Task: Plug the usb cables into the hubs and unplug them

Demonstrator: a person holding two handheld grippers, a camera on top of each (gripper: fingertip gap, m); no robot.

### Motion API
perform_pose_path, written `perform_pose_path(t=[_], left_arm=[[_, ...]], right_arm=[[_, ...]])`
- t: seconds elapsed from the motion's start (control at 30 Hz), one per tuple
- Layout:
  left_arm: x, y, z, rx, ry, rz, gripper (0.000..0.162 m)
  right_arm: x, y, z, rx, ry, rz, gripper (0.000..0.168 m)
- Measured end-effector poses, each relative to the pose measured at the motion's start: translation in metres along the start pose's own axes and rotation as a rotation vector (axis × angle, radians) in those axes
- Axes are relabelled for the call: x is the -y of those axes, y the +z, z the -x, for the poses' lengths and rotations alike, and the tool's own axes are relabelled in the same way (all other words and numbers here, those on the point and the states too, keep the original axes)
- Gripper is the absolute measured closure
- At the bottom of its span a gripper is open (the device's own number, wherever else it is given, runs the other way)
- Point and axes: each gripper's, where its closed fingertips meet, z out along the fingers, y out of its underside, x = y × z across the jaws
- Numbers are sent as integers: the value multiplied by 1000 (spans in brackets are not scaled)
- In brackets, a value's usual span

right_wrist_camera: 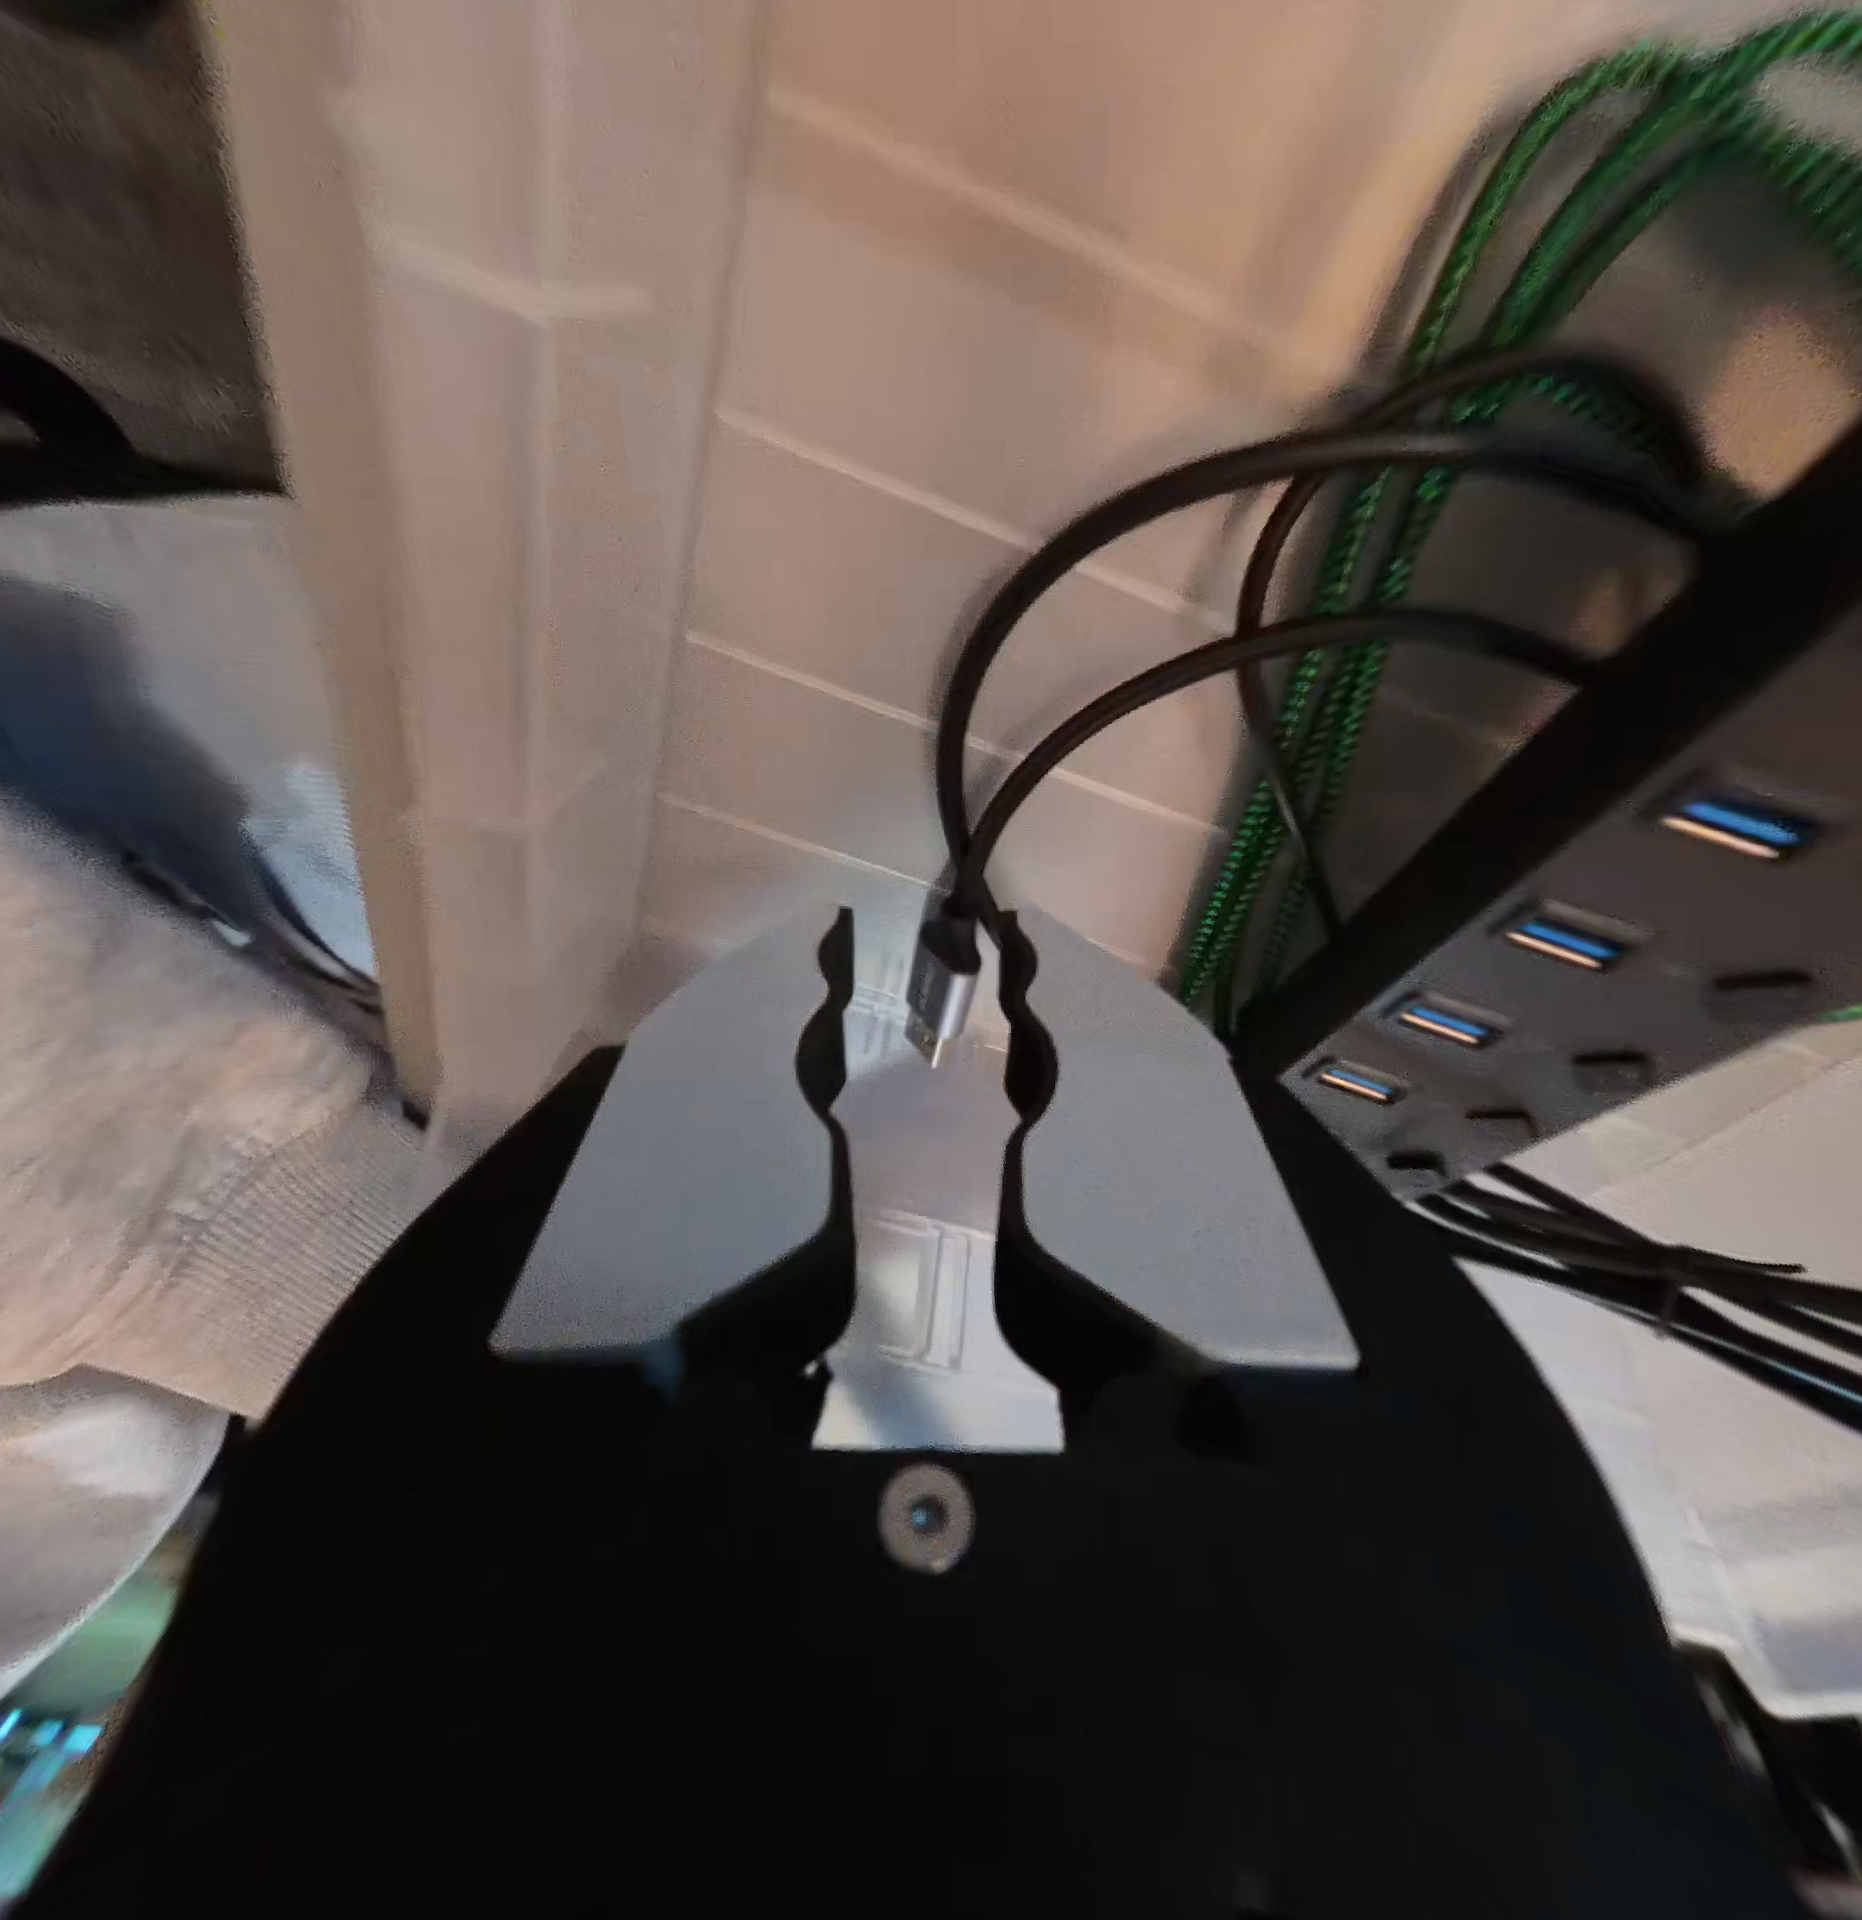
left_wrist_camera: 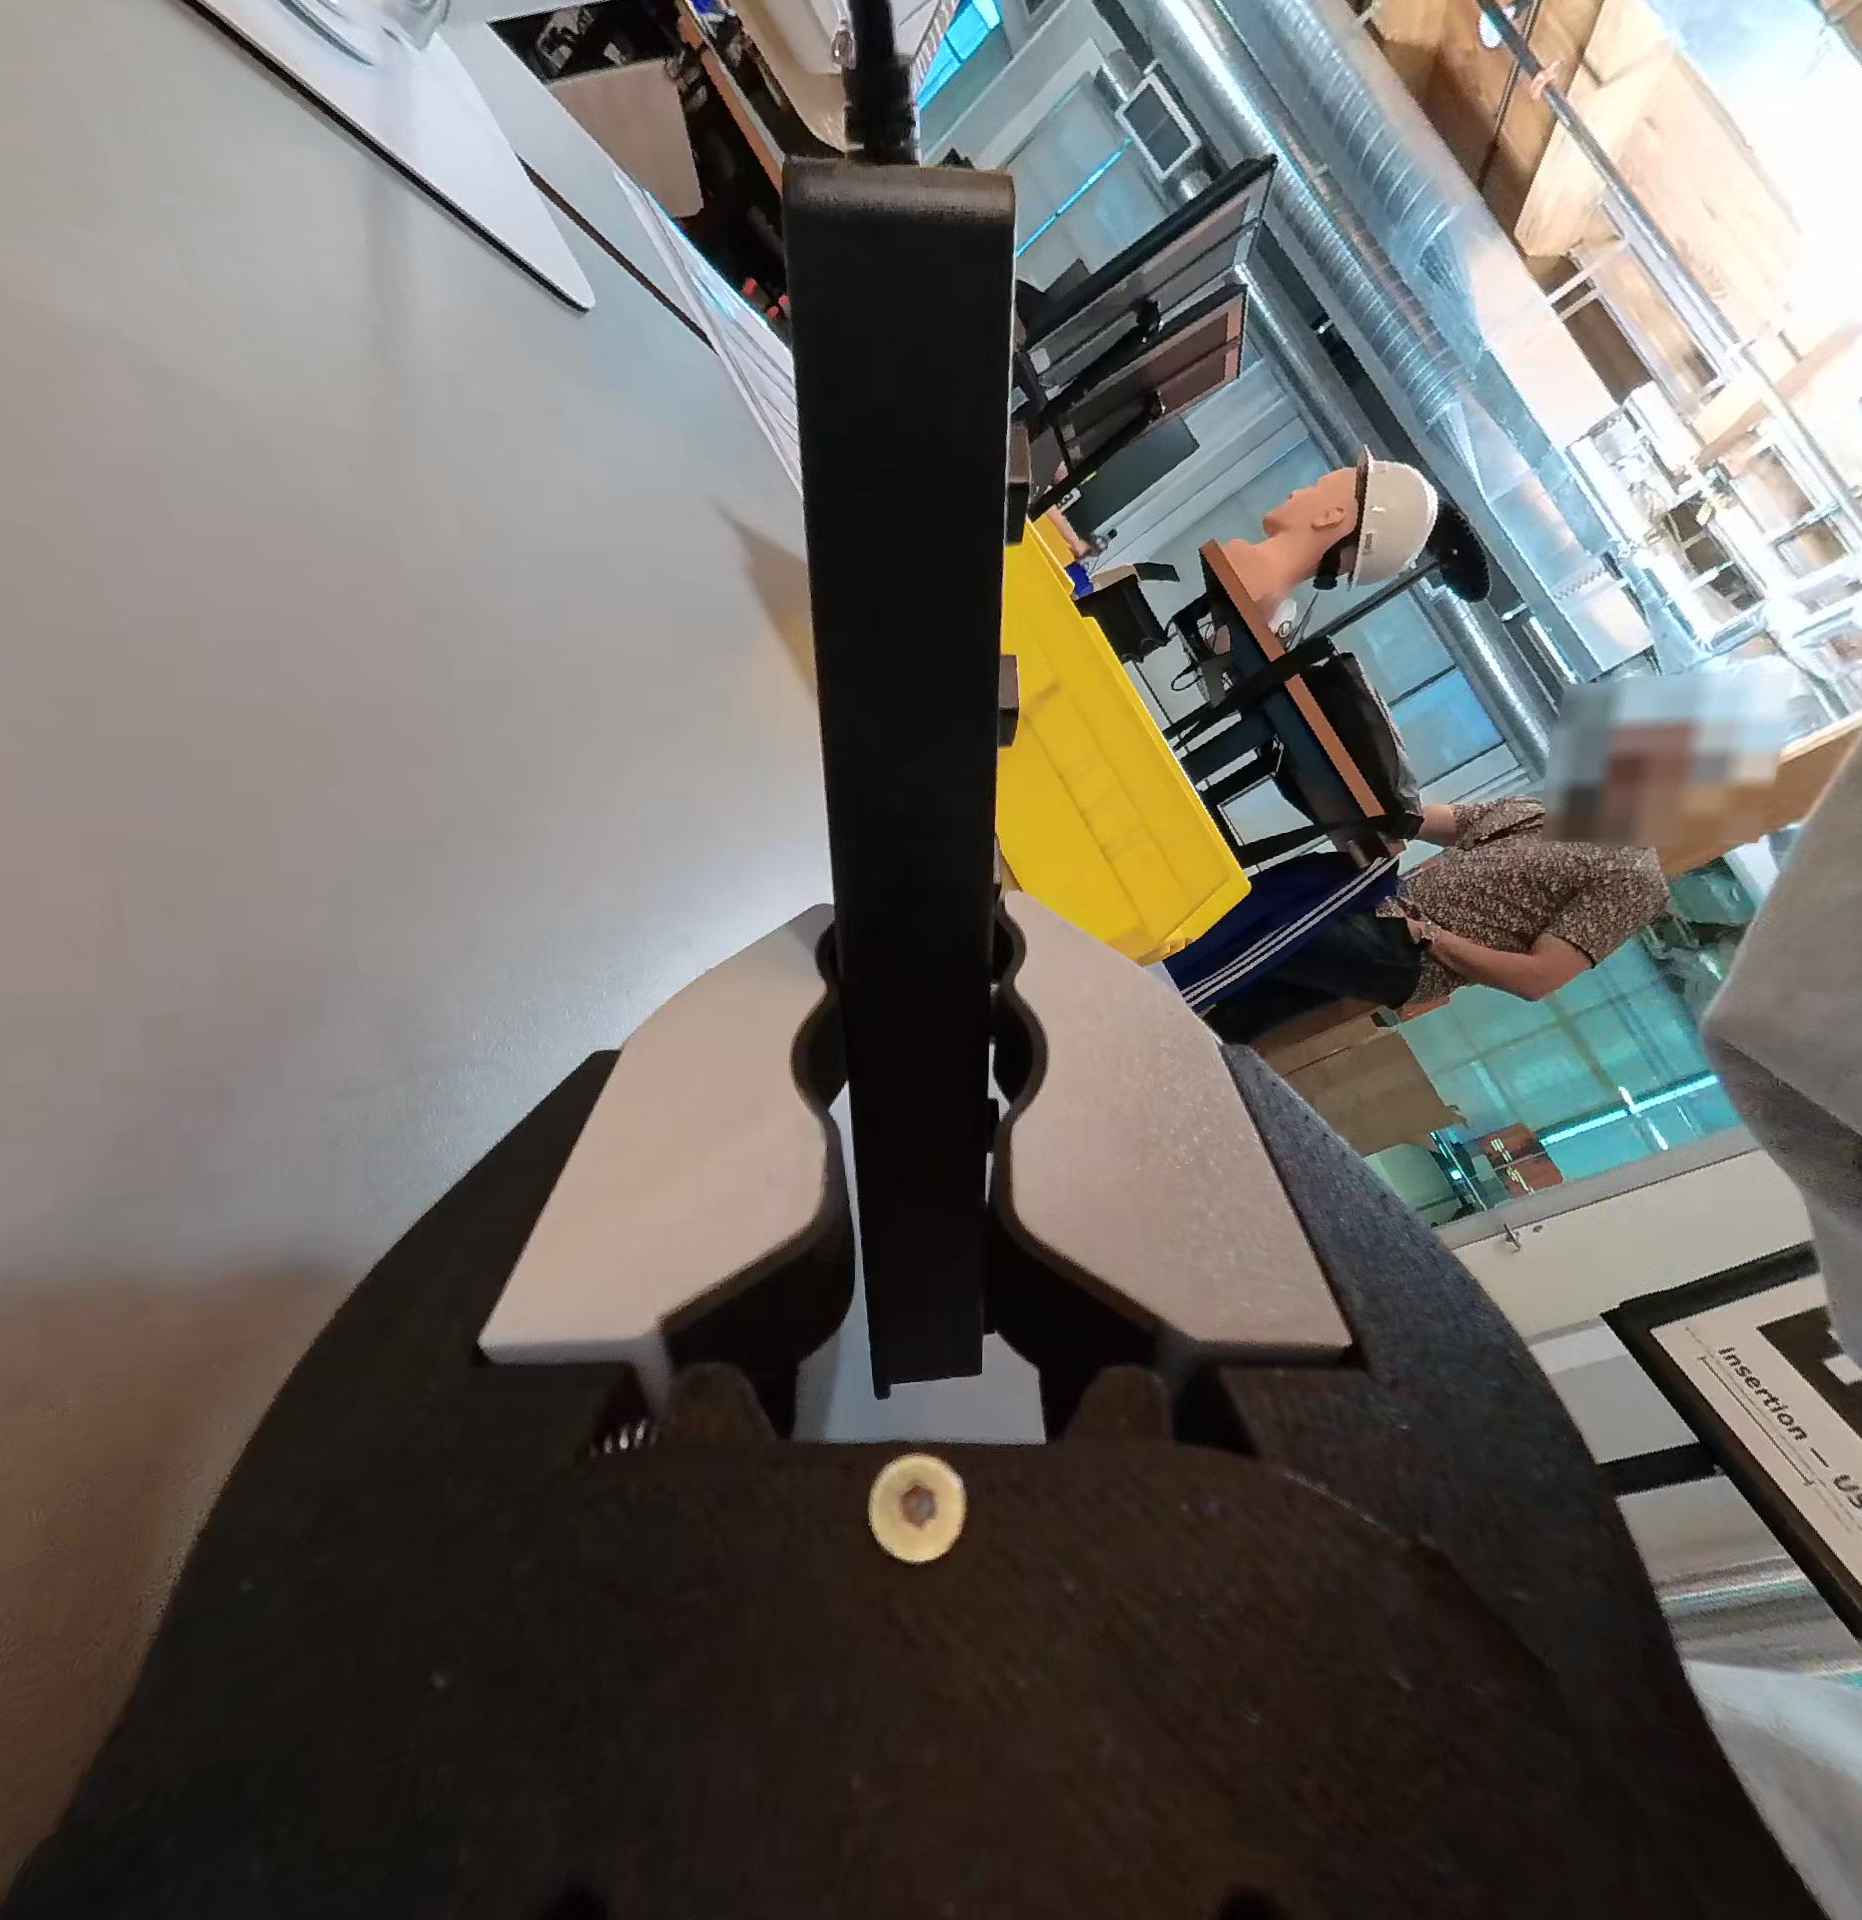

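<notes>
In the left wrist view my left gripper [left_wrist_camera: 911, 935] is shut on a long black USB hub [left_wrist_camera: 906, 675], seen edge-on and pointing straight ahead, with its black lead [left_wrist_camera: 877, 83] leaving the far end. The same hub [right_wrist_camera: 1592, 935] shows at the right of the right wrist view with several blue ports facing me. My right gripper [right_wrist_camera: 927, 935] is open. A silver-housed USB plug [right_wrist_camera: 942, 987] on a black cable [right_wrist_camera: 1010, 675] lies between its fingertips, close to the right finger and not clamped. The right view is blurred.
A green braided cable [right_wrist_camera: 1322, 727] and a bundle of black cables [right_wrist_camera: 1633, 1278] run by the hub. In the left wrist view there are a white table [left_wrist_camera: 335, 675], a yellow bin [left_wrist_camera: 1103, 790], a framed sign [left_wrist_camera: 1789, 1455], a mannequin head with a white helmet [left_wrist_camera: 1363, 530] and a seated person [left_wrist_camera: 1509, 914].
</notes>
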Motion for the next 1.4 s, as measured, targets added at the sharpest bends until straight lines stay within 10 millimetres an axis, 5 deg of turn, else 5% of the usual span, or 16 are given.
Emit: perform_pose_path(t=[0.03,0.17,0.33,0.43,0.6,0.73,0.9,1.1,1.27,1.4], left_arm=[[0,0,0,0,-1,2,137],[0,0,0,0,-5,4,137],[0,1,1,-2,-8,3,137],[0,1,0,-4,-7,7,137],[0,1,0,-7,-11,7,137],[0,1,0,-9,-10,5,137],[1,0,0,-10,-9,-3,137],[5,-2,1,1,-7,-38,137],[9,-4,3,15,-10,-66,137],[11,-5,5,34,-3,-85,137]], right_arm=[[-5,8,-1,-2,6,53,144],[-10,20,-8,-44,-11,112,155],[2,-5,4,60,11,-59,160],[24,-54,26,240,43,-336,160],[37,-178,36,500,126,-891,161],[11,-259,20,632,212,-1212,161],[-53,-301,9,529,250,-1465,160],[-168,-283,25,329,380,-1649,160],[-257,-219,50,93,592,-1699,160],[-307,-165,71,-69,771,-1767,160]])
